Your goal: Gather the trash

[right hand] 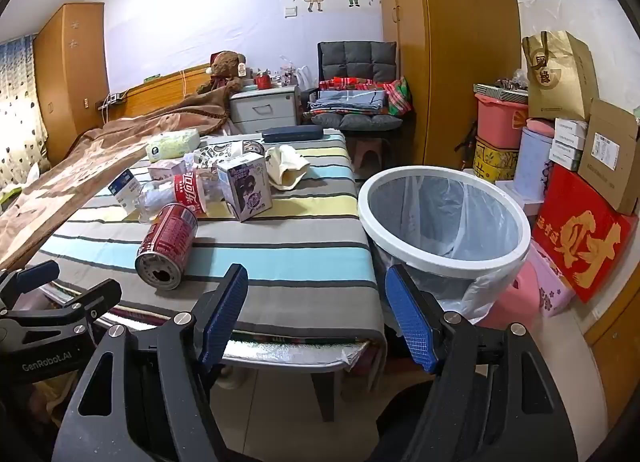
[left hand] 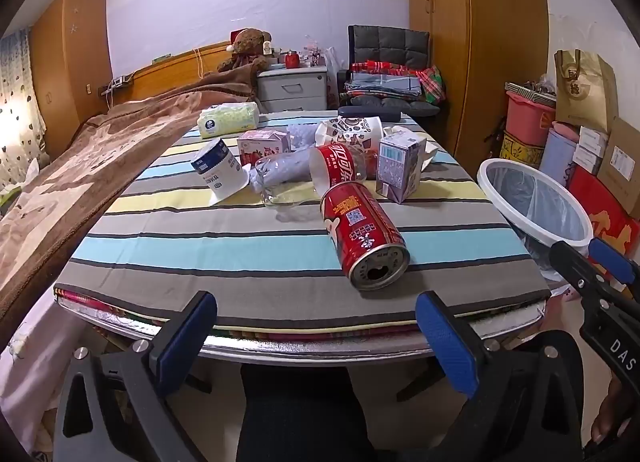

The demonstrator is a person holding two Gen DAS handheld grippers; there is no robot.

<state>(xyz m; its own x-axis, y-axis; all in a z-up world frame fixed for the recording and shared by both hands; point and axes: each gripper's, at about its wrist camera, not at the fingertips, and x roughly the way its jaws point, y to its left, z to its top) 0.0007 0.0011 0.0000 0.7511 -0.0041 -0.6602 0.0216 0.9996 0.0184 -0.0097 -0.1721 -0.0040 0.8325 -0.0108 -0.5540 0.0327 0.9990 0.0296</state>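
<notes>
Here, left gripper (left hand: 316,342) hangs at the table's near edge (left hand: 280,318), fingers spread, holding nothing; bare striped cloth lies ahead of it. Red can (left hand: 366,238) on its side, metal, open end toward the cameras, apart from the crushed clear bottle (left hand: 308,174) and cartons behind. Right gripper (right hand: 316,318) likewise spread, empty, before the table corner; round white-rimmed bin (right hand: 444,218), plastic-lined, stands just beside the table's right edge.

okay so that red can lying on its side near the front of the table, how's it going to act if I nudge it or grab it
The red can lies on its side, so a nudge across its length will probably roll it. Its opened top suggests it is empty and light, likely denting under a hard squeeze. The smooth metal may slip, so the open left gripper should close across the body.
</notes>
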